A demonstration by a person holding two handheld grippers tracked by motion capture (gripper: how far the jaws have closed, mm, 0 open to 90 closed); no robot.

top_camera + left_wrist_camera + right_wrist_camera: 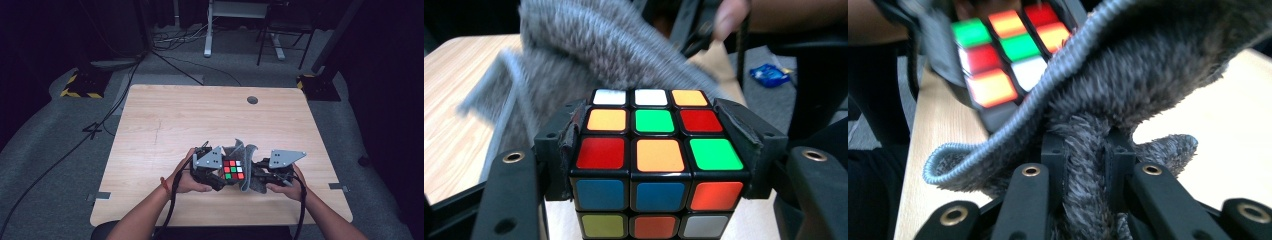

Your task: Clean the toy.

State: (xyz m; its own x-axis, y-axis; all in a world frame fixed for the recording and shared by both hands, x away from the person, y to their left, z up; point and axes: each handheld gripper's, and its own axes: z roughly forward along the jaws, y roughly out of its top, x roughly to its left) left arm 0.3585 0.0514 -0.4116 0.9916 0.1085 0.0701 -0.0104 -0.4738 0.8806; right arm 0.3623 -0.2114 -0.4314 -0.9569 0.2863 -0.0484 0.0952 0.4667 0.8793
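A light wooden table point(165, 125) is seen from above, with the work held over its near edge. A grey fuzzy cloth point(246, 165) is pinched between the closed jaws of the right gripper point(265, 176), its ribbed hem draped against the right side of the cube. A scrambled puzzle cube point(233, 169) is clamped on two opposite sides by the left gripper point(220, 175), just left of the cloth and touching it. A small round grommet point(252, 100) is set near the table's far edge
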